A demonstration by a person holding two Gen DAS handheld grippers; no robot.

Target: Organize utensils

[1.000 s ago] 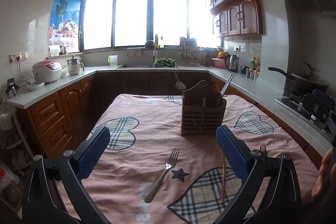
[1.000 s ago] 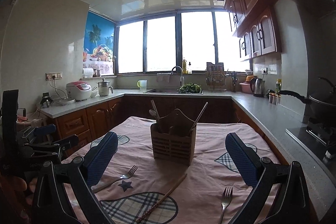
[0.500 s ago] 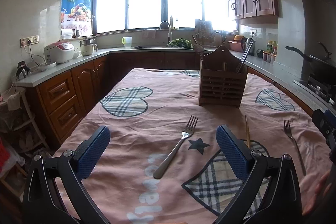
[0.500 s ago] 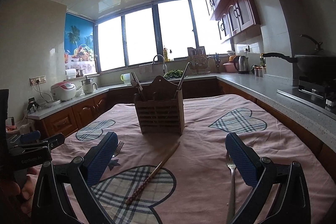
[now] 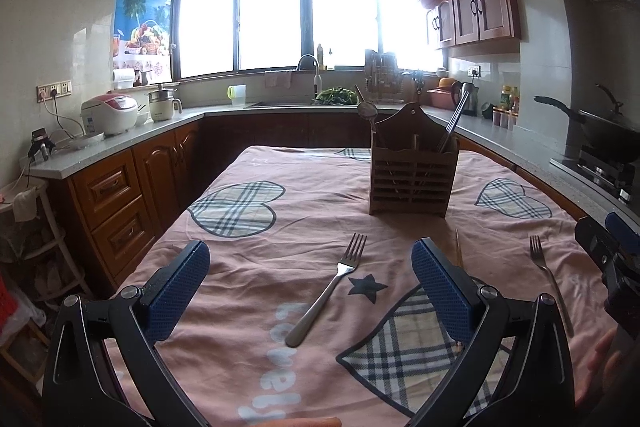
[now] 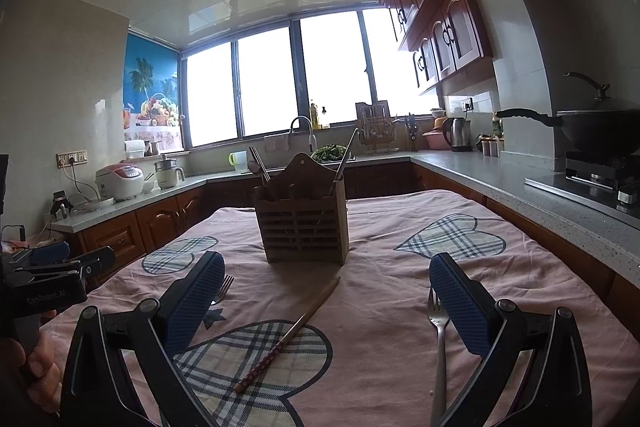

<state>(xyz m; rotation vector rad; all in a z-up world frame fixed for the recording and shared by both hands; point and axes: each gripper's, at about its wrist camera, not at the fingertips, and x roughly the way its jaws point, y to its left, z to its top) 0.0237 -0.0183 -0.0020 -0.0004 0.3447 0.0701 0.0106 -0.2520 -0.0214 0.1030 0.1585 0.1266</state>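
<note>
A wooden utensil holder point(image 5: 412, 173) stands on the pink tablecloth point(image 5: 280, 219) and holds a spoon and chopsticks; it also shows in the right wrist view point(image 6: 303, 217). A steel fork point(image 5: 328, 287) lies between the fingers of my open left gripper point(image 5: 310, 291), below it. A second fork point(image 6: 439, 347) lies by the right finger of my open right gripper point(image 6: 326, 303). A pair of chopsticks point(image 6: 292, 333) lies diagonally between the right gripper's fingers. The second fork point(image 5: 546, 273) shows at right in the left wrist view. Both grippers are empty.
Wooden cabinets and a grey counter point(image 6: 520, 183) run around the table. A rice cooker point(image 5: 108, 113) stands at left, a wok on the stove point(image 6: 600, 135) at right, a sink point(image 5: 308, 75) under the window. The other gripper shows at each view's edge.
Both grippers have dropped lower and closer to the table. The left view now centres the fork, the right view the chopsticks and second fork. Both grippers stay open.
</note>
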